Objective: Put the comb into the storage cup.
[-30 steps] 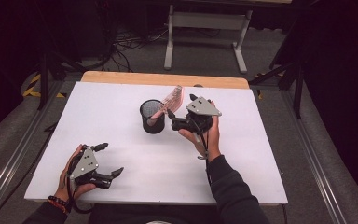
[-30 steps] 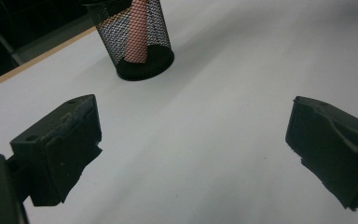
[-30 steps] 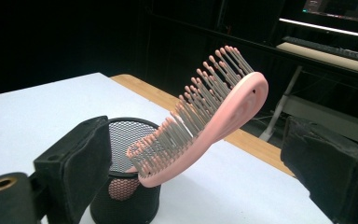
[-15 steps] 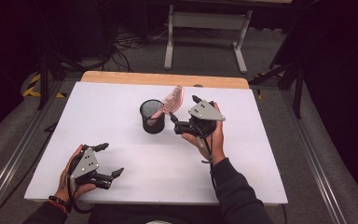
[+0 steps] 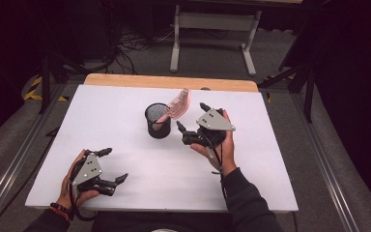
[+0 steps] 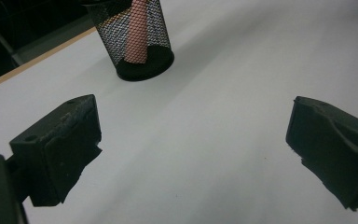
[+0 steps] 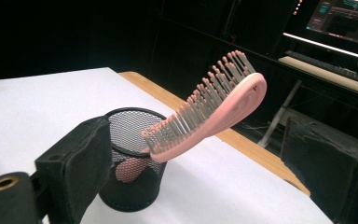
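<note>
We see the pink brush's [image 7: 205, 109] handle hidden in the black cup [image 5: 157, 121], and our spread right gripper [image 5: 192, 119] has pulled back a bit.

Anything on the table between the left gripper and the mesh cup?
Nothing: bare white table runs from the open left gripper to the mesh cup holding the pink hairbrush; the left gripper view shows it.

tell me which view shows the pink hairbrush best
The right gripper view: the hairbrush shows close up, bristles and head clear, handle down in the mesh cup. The high view shows it small, leaning out of the cup toward the right tool. The left gripper view shows just its handle through the mesh.
</note>
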Action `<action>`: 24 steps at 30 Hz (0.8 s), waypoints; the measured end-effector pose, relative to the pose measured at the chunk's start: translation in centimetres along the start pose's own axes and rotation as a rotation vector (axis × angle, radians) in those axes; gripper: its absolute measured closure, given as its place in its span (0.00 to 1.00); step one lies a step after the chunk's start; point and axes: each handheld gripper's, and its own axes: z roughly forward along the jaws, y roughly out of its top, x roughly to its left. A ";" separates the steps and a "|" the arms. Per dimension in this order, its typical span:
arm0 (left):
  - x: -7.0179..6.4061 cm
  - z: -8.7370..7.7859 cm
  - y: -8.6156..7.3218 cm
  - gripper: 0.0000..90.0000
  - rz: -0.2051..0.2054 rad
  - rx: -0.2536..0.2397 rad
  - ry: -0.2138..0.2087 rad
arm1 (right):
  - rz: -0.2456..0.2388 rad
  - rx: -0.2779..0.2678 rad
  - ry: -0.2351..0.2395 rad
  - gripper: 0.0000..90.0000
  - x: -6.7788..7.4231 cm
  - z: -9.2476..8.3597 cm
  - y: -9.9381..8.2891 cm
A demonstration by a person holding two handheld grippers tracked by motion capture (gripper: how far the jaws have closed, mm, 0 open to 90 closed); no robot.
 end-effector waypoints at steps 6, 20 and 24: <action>0.0 0.0 0.0 0.05 0.000 0.000 -0.001 | -0.001 0.001 0.006 0.10 0.1 -0.3 -0.4; 0.0 0.0 0.0 0.04 0.001 0.000 -0.006 | -0.016 0.011 0.019 0.10 0.1 -1.2 -1.4; 0.0 0.0 0.0 0.04 -0.001 -0.002 -0.009 | -0.027 0.012 0.021 0.10 0.0 -1.4 -1.7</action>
